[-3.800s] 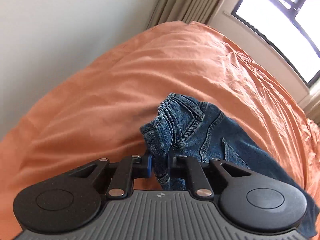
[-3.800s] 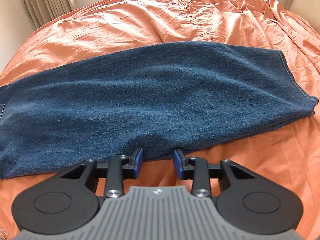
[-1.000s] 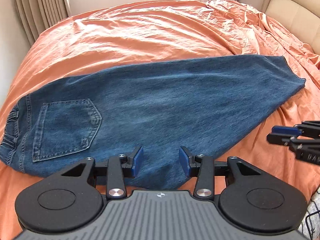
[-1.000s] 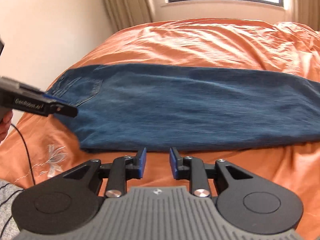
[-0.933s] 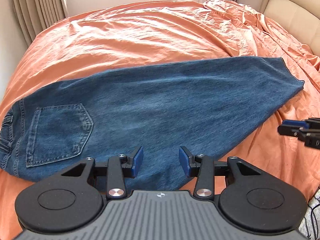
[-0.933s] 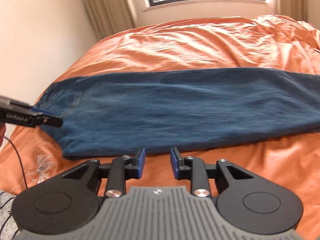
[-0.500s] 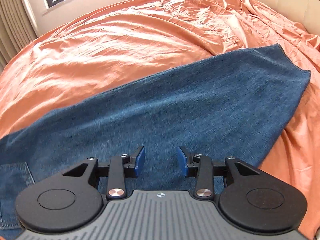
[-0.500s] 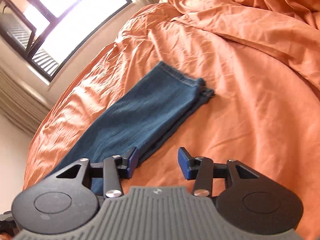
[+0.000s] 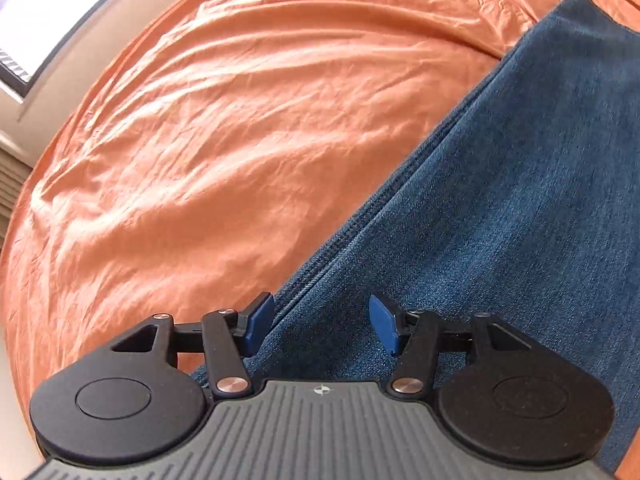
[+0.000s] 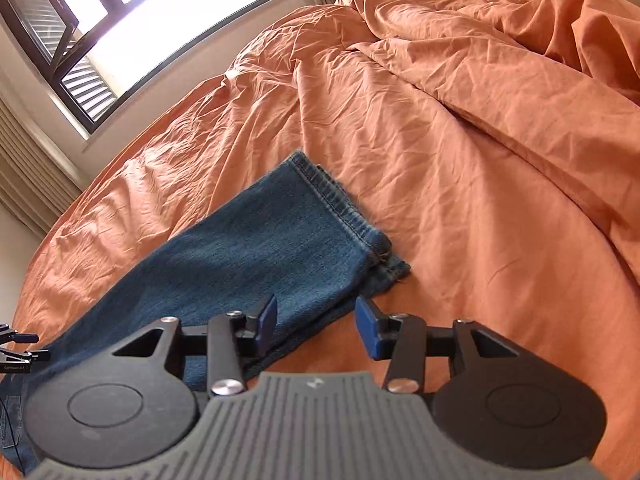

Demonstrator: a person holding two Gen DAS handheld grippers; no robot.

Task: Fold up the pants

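Blue jeans (image 9: 500,200) lie flat on the orange bedsheet (image 9: 220,120), folded lengthwise with one leg on the other. My left gripper (image 9: 322,322) is open and empty, low over the far long edge of the legs. My right gripper (image 10: 316,322) is open and empty, just short of the near corner of the leg hems (image 10: 360,232). The jeans' legs (image 10: 240,252) run from the hems toward the lower left. The left gripper's tip (image 10: 16,348) shows at the far left edge of the right wrist view. The waist end is out of view.
A rumpled orange duvet (image 10: 500,60) is bunched up at the head of the bed, right of the hems. A window (image 10: 120,20) with beige curtains (image 10: 24,168) stands beyond the bed's far side.
Both grippers have come closer to the jeans. The left one has moved over the far long edge and opened wider. The right one has closed in on the hem corner.
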